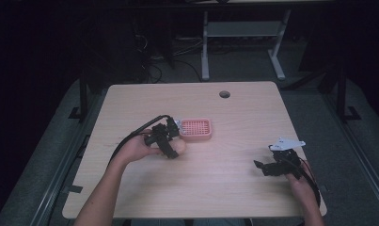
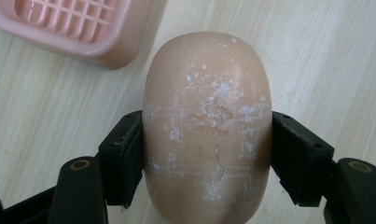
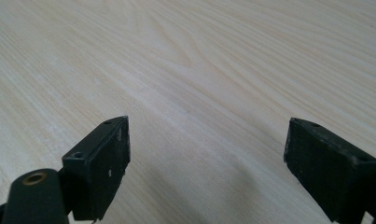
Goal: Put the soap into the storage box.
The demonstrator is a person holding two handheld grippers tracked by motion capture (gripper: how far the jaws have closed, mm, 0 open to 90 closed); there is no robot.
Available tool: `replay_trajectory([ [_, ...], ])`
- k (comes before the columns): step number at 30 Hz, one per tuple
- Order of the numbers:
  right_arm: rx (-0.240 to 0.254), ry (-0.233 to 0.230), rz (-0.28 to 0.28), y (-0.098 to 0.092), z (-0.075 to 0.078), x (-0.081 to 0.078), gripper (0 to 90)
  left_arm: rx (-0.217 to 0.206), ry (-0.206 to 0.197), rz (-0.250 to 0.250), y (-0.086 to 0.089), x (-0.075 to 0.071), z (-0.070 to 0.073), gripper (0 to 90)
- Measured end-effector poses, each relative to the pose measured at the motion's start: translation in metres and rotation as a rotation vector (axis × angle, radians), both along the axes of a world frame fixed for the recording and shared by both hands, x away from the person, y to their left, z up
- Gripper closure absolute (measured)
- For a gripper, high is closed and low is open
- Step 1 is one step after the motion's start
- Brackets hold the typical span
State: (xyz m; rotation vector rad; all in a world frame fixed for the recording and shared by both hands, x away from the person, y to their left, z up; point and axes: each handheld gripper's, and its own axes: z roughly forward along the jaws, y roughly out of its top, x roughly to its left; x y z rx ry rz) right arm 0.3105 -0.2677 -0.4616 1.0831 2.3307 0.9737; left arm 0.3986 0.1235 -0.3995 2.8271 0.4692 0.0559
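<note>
in the high view the left gripper sits a little left of the frame's centre, gripped by the person's left hand, whose forearm comes up from the bottom edge. its fingers are clamped on a tan bar of soap, one pad pressed flat against each long side; in the left gripper view the bar stands in the middle of the frame, rounded at the top, its face flecked and scratched with white marks. from above the soap peeks out as a pale lump just under the black gripper body, above the light wooden desk. a pink soap dish with a ribbed grid floor lies on the desk just above and to the right of the gripper in the high view, near the bar but apart from it; in the left gripper view the dish fills the upper left corner. the right gripper rests in the lower right of the high view, well apart from the soap and the dish, with the right hand behind it and a grey three-cornered plate on top. its fingers stand wide apart, with bare wood grain between them.
</note>
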Motion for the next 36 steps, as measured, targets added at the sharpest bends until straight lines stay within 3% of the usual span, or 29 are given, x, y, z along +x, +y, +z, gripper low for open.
replay_trajectory([
  [36,0.015,0.009,-0.007,-0.001,0.000,-0.001,13.9,0.008,0.003,-0.024,-0.035,0.043,0.011,32.4],
])
